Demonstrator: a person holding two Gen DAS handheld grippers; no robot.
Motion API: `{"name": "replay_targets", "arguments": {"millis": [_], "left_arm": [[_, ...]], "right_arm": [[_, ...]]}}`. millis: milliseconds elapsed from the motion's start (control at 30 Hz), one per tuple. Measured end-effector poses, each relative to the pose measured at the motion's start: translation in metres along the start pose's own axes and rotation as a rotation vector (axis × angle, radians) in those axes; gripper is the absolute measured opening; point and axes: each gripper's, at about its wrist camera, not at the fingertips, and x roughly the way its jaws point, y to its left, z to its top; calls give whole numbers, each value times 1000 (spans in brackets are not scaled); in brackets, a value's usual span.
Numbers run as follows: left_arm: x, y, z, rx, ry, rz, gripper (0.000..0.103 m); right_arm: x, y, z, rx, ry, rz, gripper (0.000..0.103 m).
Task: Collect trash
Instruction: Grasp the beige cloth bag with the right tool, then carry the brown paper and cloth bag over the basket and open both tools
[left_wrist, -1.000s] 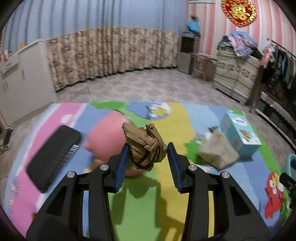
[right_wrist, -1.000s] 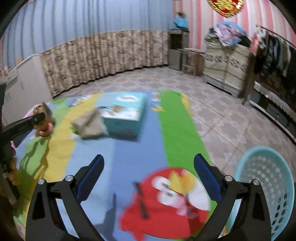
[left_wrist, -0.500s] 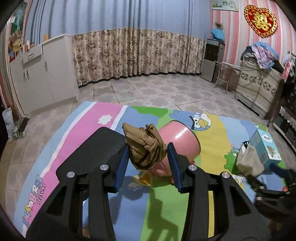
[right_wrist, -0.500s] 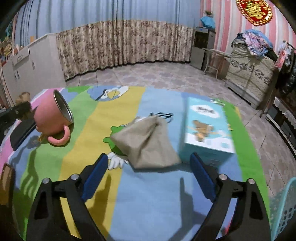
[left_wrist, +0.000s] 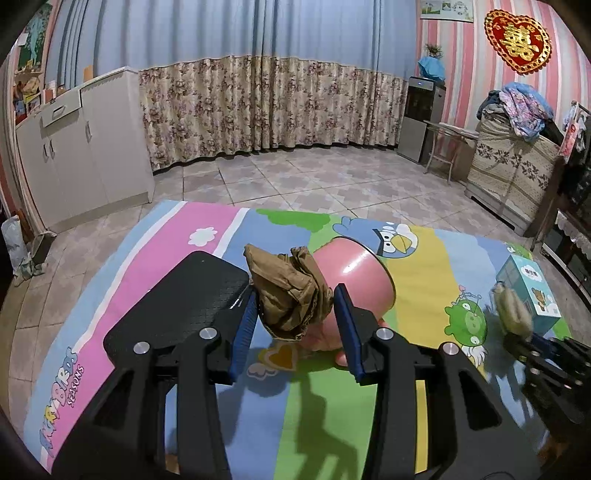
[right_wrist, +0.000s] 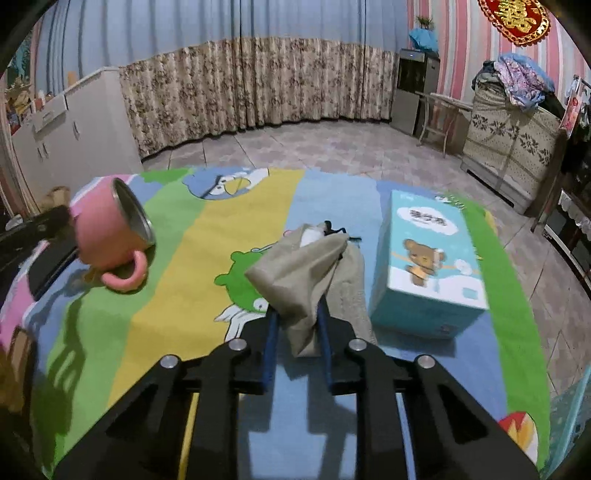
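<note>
In the left wrist view, a crumpled brown paper wad (left_wrist: 290, 291) is clamped between the blue pads of the left gripper (left_wrist: 295, 325), held above the cartoon play mat (left_wrist: 207, 225). A pink mug (left_wrist: 354, 284) on its side and a flat black case (left_wrist: 184, 299) are seen just behind.

In the right wrist view, a grey-beige pouch (right_wrist: 306, 273) is pinched by the closed right gripper (right_wrist: 295, 325), beside a light-blue tissue box (right_wrist: 424, 258). The pink mug (right_wrist: 110, 236) is seen at the left.
</note>
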Motion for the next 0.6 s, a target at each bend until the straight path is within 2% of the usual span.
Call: {"name": "replay_targets", "arguments": {"millis": [133,233,333,467,600], "left_arm": [[-4,-7,-1,28,-5,7,41],[-9,-16,-1,43,-13,-28,41],[-18,-31,-1,87,-24,-9,41],[-43,-52,-3,117,-41,-58,41],[-72,-79,-9,142,-55,-119,41]], "right_arm": [[-36,-15,-18,40,-31,30,20],[-73,-35,-35,51,-53,20,20],[-103,-59,-43,73,-69,15,20],[-149,-104,-54,122,-111,-23,20],[-184,-145,-64,169,-158,-97,20]]}}
